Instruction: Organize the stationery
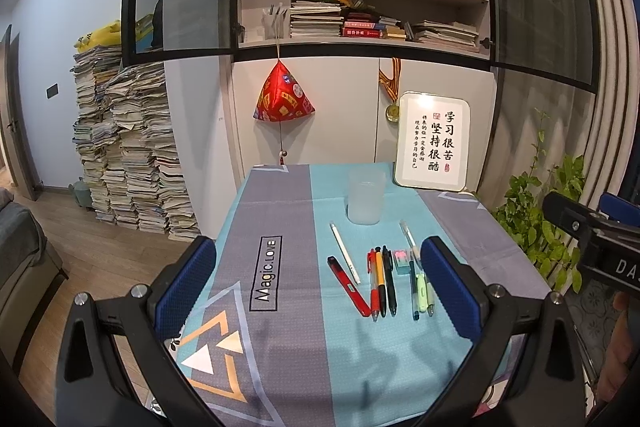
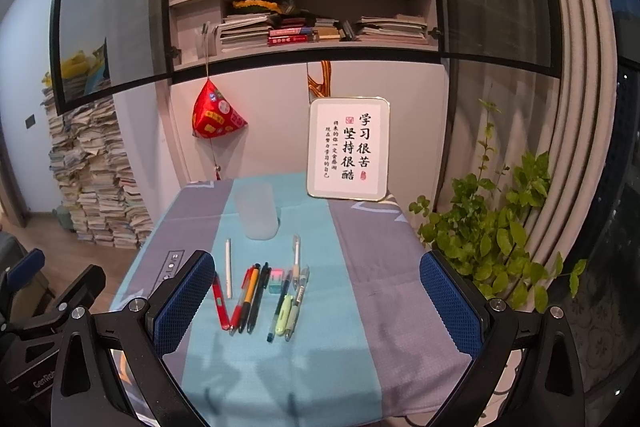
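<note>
left gripper [image 1: 318, 287]: hovering above the near edge of the table, jaws spread wide, holding nothing.
right gripper [image 2: 316, 301]: hanging just to the right of the left one, jaws also spread wide and gripping nothing.
stationery: lying loose on the blue band of the tablecloth [image 1: 280, 347], all of it nearer than the cup.
white pen [image 1: 345, 253]: lying alone and slanted, closest to the cup.
red pen [image 1: 349, 286]: angling in so that its tip is meeting the bundle beside it.
bundle of three pens [image 1: 382, 281]: resting side by side, one red and orange, one black and orange, one black.
eraser [image 1: 401, 259]: sitting flat just right of that bundle.
right-hand cluster [image 1: 420, 285]: a clear pen, a teal pen and pale green pieces crowding together, touching or overlapping; the exact count is hard to tell.
frosted cup [image 1: 365, 197]: standing upright behind the pens, looking empty as far as the frosting allows.
framed calligraphy sign [image 1: 432, 141]: leaning at the back right corner, not part of the job.
step in hand: seemingly the very start, with nothing yet in the cup and both tools waiting.
next move: probably lowering one gripper over a single pen, lining the jaws across its barrel, pinching, then lifting and tipping it into the cup; the lone white pen is looking easiest, since the clustered ones are risking a double pick.
</note>
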`<move>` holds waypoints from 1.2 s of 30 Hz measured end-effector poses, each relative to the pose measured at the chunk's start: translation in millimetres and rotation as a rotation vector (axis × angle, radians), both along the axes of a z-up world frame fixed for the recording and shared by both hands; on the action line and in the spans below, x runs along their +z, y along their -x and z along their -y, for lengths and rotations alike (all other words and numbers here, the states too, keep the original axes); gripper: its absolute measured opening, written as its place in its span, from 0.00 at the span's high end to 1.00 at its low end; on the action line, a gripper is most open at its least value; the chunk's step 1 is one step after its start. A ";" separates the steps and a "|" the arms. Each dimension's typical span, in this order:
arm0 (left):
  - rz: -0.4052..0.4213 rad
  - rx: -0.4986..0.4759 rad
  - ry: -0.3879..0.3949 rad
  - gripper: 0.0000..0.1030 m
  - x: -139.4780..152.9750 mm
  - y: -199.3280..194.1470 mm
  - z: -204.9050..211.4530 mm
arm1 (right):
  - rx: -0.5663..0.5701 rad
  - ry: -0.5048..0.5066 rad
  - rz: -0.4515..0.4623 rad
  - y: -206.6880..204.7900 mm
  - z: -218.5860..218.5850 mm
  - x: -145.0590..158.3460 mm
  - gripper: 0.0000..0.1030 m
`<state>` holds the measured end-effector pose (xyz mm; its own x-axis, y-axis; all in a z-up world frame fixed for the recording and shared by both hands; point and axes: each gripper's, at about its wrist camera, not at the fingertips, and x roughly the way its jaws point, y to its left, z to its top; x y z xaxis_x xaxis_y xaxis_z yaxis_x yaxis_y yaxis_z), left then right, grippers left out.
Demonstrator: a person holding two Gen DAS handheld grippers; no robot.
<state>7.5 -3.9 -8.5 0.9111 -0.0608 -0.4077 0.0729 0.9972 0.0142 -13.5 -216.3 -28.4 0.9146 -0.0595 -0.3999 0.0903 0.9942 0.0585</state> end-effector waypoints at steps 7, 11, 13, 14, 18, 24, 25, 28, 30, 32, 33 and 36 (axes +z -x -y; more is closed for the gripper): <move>-0.004 -0.001 -0.001 0.01 -1.2 -2.2 -0.2 | -0.001 -0.001 -0.009 -3.2 -1.3 -1.4 0.01; -0.011 -0.001 -0.002 0.01 -3.2 -5.2 0.0 | 0.000 0.001 -0.012 -4.8 -2.6 -1.0 0.01; -0.013 -0.001 -0.003 0.01 -4.6 -6.0 0.2 | -0.001 0.001 -0.018 -6.4 -3.9 -3.4 0.01; -0.014 -0.001 -0.004 0.01 -5.0 -6.7 0.6 | -0.001 0.001 -0.019 -6.5 -4.3 -4.6 0.01; -0.020 -0.003 -0.007 0.01 -6.2 -8.4 1.7 | -0.002 -0.003 -0.031 -11.3 -4.2 -6.4 0.01; -0.036 -0.001 -0.011 0.01 -9.9 -14.1 3.4 | -0.002 -0.010 -0.055 -17.6 -2.1 -7.6 0.01; -0.040 0.001 -0.013 0.01 -11.2 -15.7 3.7 | -0.003 -0.012 -0.059 -19.5 -1.3 -7.4 0.01; -0.056 0.002 -0.016 0.01 -15.1 -20.5 4.3 | -0.006 -0.018 -0.073 -23.6 1.8 -9.2 0.01; -0.066 0.002 -0.019 0.01 -17.9 -23.5 5.0 | -0.010 -0.024 -0.084 -27.5 3.5 -11.5 0.01; -0.077 0.001 -0.024 0.01 -20.4 -27.0 6.1 | -0.012 -0.030 -0.100 -32.1 5.2 -14.2 0.01; -0.081 0.001 -0.026 0.01 -21.7 -28.0 6.4 | -0.013 -0.032 -0.106 -34.9 5.6 -15.3 0.01; -0.098 0.002 -0.032 0.01 -27.8 -34.4 7.1 | -0.014 -0.036 -0.127 -42.9 7.4 -20.8 0.01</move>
<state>41.9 -11.0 -36.3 0.8666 -0.0445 -0.4970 0.0734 0.9965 0.0388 29.4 -223.7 -49.3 0.8555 -0.0556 -0.5148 0.1130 0.9903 0.0810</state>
